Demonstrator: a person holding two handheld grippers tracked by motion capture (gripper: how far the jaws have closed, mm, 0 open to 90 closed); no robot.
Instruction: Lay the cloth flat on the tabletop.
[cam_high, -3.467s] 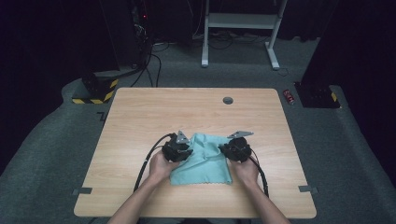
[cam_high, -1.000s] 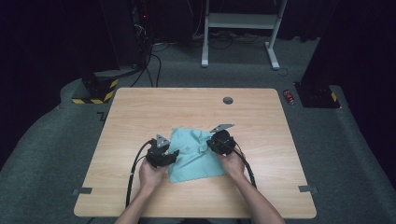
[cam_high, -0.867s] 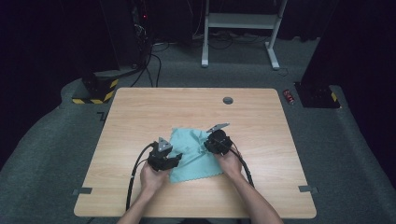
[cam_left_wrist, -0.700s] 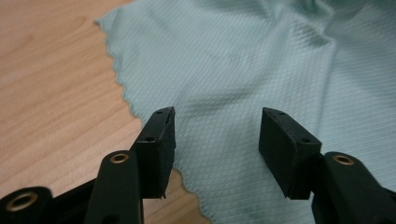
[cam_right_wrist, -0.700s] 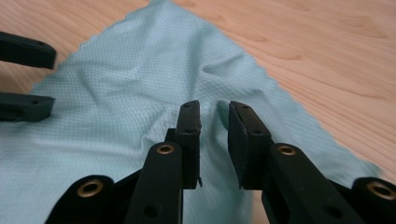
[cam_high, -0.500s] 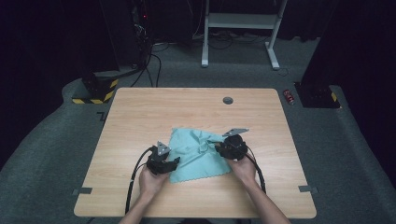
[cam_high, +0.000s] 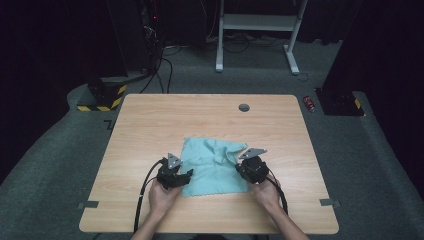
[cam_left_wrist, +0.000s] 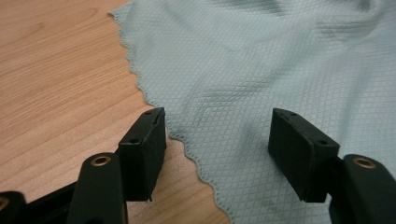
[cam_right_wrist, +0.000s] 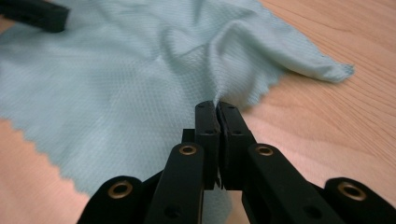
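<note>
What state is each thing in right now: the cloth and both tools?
Teal cloth: spread on the table, rumpled, far right corner folded up.
Left tool: open, jaws straddling the cloth's scalloped edge, not gripping.
Right tool: shut on the cloth's edge, pinching a raised fold.
Wooden table: bare around the cloth.

no readable text, labels, numbers or signs anywhere

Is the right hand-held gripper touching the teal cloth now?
Touching. In the right gripper view, the right hand-held gripper has its jaws shut on the edge of the teal cloth.
</note>
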